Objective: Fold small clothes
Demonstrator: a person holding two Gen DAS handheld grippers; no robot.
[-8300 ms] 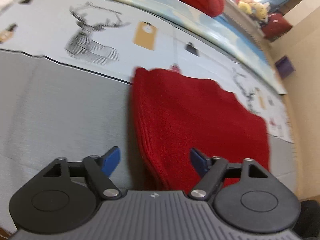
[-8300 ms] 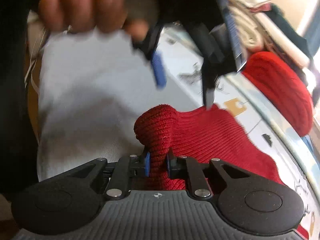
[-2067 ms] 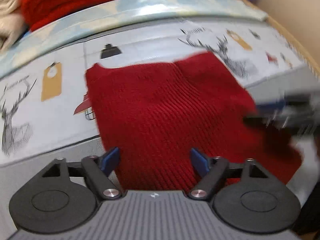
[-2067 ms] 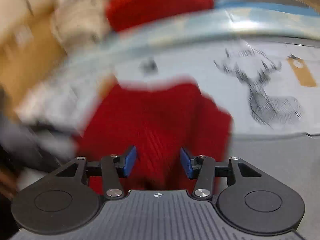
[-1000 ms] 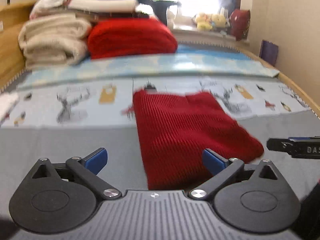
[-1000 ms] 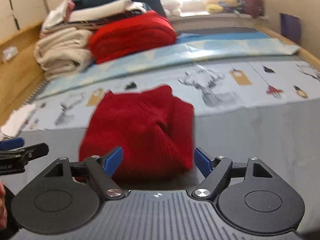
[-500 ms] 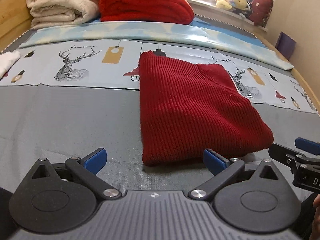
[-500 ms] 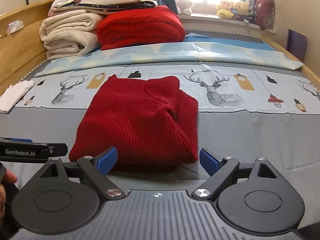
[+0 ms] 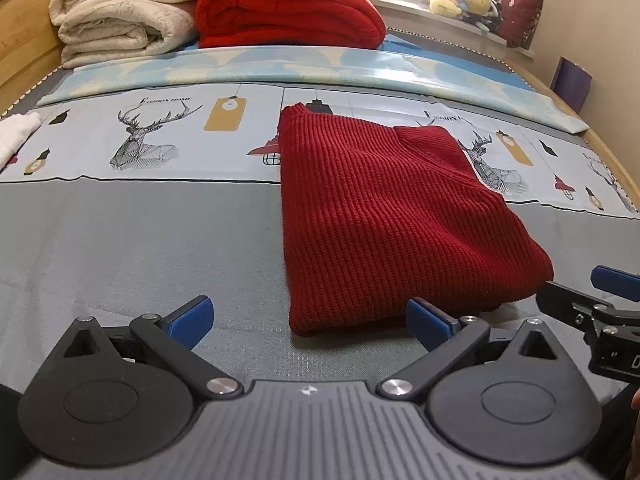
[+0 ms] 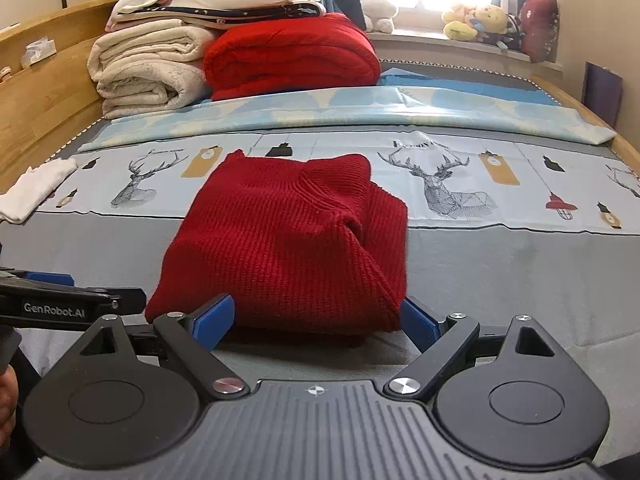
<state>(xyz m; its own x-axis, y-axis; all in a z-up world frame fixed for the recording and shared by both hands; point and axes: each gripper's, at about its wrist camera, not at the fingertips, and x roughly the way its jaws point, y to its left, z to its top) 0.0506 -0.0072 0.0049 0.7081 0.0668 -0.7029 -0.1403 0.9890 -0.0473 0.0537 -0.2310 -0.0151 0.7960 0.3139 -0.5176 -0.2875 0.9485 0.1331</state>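
Note:
A red knit sweater (image 9: 384,208) lies folded into a rough rectangle on the bed, across the grey and deer-print sheet; it also shows in the right wrist view (image 10: 292,240). My left gripper (image 9: 310,318) is open and empty, just short of the sweater's near edge. My right gripper (image 10: 316,320) is open and empty, its jaws either side of the sweater's near edge without holding it. The right gripper shows at the right edge of the left wrist view (image 9: 596,308), and the left gripper at the left edge of the right wrist view (image 10: 60,300).
Folded cream blankets (image 10: 148,68) and a red blanket (image 10: 292,56) are stacked at the head of the bed. A white cloth (image 10: 36,188) lies at the left edge. Wooden bed frame (image 10: 40,100) on the left, soft toys (image 10: 476,20) on the sill.
Both grippers let go of the sweater and drew back low toward the near side of the bed. The folded sweater lies still in the last half second.

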